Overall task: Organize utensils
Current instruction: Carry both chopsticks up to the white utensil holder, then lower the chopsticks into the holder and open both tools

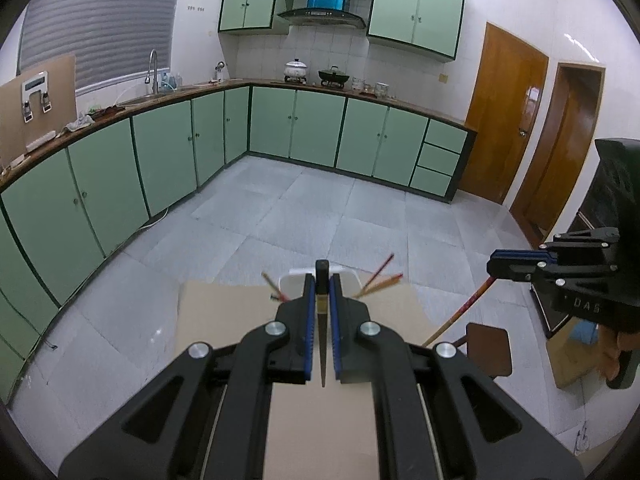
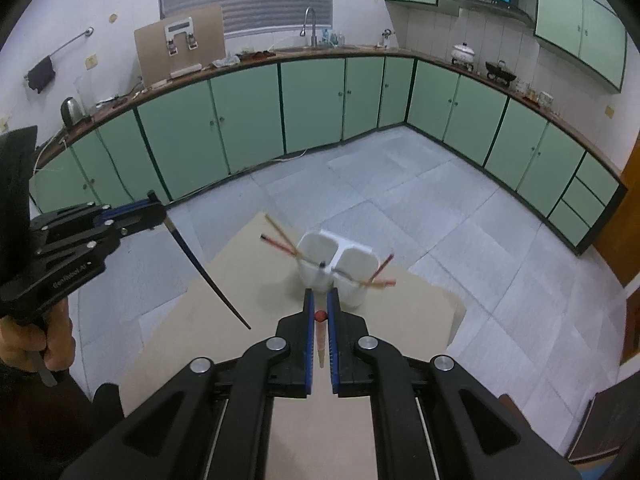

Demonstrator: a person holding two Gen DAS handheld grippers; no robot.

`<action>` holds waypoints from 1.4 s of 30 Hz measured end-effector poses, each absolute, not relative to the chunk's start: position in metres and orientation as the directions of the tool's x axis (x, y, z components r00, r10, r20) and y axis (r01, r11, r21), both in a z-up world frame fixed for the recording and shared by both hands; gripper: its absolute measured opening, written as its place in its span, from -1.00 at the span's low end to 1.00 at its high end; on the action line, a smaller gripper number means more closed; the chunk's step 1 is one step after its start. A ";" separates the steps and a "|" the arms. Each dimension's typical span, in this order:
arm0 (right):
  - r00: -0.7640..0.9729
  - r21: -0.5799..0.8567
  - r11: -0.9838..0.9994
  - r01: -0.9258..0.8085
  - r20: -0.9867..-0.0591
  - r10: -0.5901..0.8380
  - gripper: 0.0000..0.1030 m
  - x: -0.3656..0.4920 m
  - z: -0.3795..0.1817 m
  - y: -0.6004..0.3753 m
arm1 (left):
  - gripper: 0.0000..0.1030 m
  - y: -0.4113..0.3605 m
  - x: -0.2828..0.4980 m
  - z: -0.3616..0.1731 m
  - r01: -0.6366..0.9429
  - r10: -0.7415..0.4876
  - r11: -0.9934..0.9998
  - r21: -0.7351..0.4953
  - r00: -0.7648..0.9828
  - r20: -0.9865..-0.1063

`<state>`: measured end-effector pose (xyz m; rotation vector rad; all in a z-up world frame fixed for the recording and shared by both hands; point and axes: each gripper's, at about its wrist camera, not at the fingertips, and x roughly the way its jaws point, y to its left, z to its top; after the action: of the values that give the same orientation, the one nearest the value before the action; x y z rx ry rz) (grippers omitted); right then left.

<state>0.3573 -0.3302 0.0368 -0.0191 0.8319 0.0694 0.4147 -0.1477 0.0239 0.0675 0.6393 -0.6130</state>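
Over the tan board (image 2: 248, 280), both grippers hang above and short of the white two-cup holder (image 2: 340, 258), each already loaded.

Left gripper (image 1: 322, 300): jaws pressed together on a dark chopstick (image 2: 208, 268). In the right wrist view it hangs tip-down and tilted, well to the left of the holder. In its own view the stick runs straight along the finger line, end-on.

Right gripper (image 2: 320, 312): jaws pinching a reddish chopstick (image 1: 460, 312), red-capped end toward the fingertips. The left wrist view shows its long axis slanting down toward the board.

Holder sits on the far half of the board, ahead of and below both grippers. Several reddish and tan sticks (image 2: 280, 242) already lean out of its cups, fanned to both sides.

Key relation, my read: the right gripper lines up almost dead on the divider between the cups and looks nearer; the left is offset to the side. Both sticks need their low tips swung over a cup mouth before release.

Hard to tell:
- in the left wrist view the gripper hides most of the holder; only its rim shows
- which cup each leaning stick sits in
- how deep the cups are
- the right stick's lower tip, lost against the board edge
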 end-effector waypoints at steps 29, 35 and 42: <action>0.718 0.064 0.997 0.049 -0.696 0.009 -0.88 0.511 0.013 -0.388 | -0.88 -0.218 0.587 -0.007 0.463 -0.468 0.871 -0.165 0.677 -0.568; 0.705 0.105 0.989 0.103 -0.709 0.002 -0.88 0.530 -0.022 -0.413 | -0.88 -0.222 0.605 -0.050 0.448 -0.458 0.876 -0.180 0.651 -0.606; 0.679 0.165 0.979 0.120 -0.733 0.040 -0.88 0.537 -0.056 -0.424 | -0.88 -0.219 0.613 -0.080 0.441 -0.445 0.879 -0.180 0.626 -0.641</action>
<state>0.5366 -0.4242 -0.0558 0.2068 0.8248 -0.0452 0.6129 -0.2188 -0.0795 -0.0055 0.7367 -0.5079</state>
